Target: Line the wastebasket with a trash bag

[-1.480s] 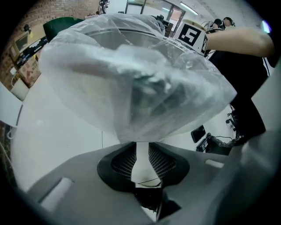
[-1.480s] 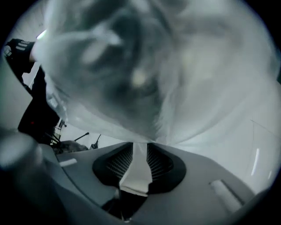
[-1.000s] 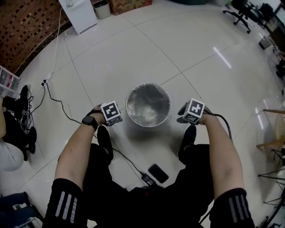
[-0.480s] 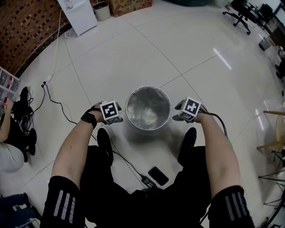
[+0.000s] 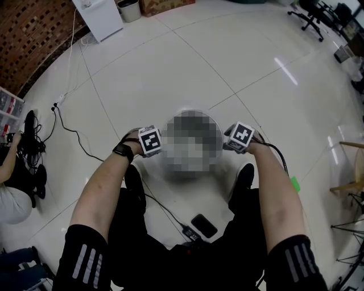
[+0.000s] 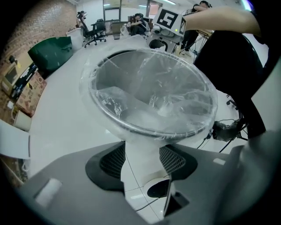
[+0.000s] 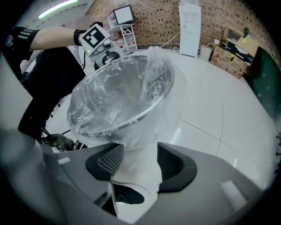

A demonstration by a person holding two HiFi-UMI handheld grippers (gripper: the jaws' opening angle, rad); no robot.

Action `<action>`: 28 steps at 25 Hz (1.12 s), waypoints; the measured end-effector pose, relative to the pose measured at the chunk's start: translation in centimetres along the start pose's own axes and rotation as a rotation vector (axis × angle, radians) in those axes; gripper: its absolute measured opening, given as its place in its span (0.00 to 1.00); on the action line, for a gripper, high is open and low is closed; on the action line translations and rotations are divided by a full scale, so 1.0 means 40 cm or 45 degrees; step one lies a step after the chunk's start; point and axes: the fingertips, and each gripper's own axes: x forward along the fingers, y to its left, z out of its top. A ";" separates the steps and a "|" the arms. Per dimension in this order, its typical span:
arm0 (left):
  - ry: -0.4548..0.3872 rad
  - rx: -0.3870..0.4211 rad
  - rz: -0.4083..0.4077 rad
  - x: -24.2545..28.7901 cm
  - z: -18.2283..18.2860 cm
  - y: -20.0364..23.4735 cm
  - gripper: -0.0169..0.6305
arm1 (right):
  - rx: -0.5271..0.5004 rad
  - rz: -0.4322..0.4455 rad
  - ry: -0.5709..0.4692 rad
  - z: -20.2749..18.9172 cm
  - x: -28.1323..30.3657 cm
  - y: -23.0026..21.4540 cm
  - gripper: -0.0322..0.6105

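Observation:
A round metal wastebasket [image 6: 149, 88] stands on the floor, and a clear trash bag [image 7: 125, 94] lies inside it and is folded out over the rim. In the head view, my left gripper [image 5: 152, 145] sits at the basket's left rim and my right gripper [image 5: 239, 142] at its right rim. Both point steeply down. The jaws of both have just been opening and now stand wide. The left gripper [image 6: 142, 162] shows the bag-covered wall in its gap. The right gripper [image 7: 135, 167] shows a hanging fold of bag. I see no pad pressing on the film.
The person's two shoes [image 5: 134, 181] stand just behind the basket. A black phone [image 5: 203, 225] and a cable [image 5: 162, 206] lie on the tiles between the legs. Another person [image 5: 11, 190] sits at far left by more cables. A white cabinet [image 5: 99, 17] stands far back.
Both grippers have closed in on the basket's rim, the left one sliding right, the right one shifting up and left. The basket has stayed put.

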 end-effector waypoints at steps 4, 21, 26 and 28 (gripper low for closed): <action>0.043 -0.036 -0.013 0.030 -0.011 0.001 0.39 | 0.008 0.000 0.047 -0.015 0.029 -0.010 0.44; 0.011 -0.162 0.103 -0.071 -0.061 0.077 0.39 | 0.083 -0.107 0.132 -0.078 -0.056 -0.018 0.44; 0.009 -0.080 0.166 -0.153 -0.037 0.070 0.39 | 0.004 -0.215 0.088 -0.033 -0.162 -0.012 0.43; -0.032 -0.098 0.190 -0.190 -0.020 0.065 0.39 | -0.007 -0.292 0.007 0.014 -0.220 -0.016 0.43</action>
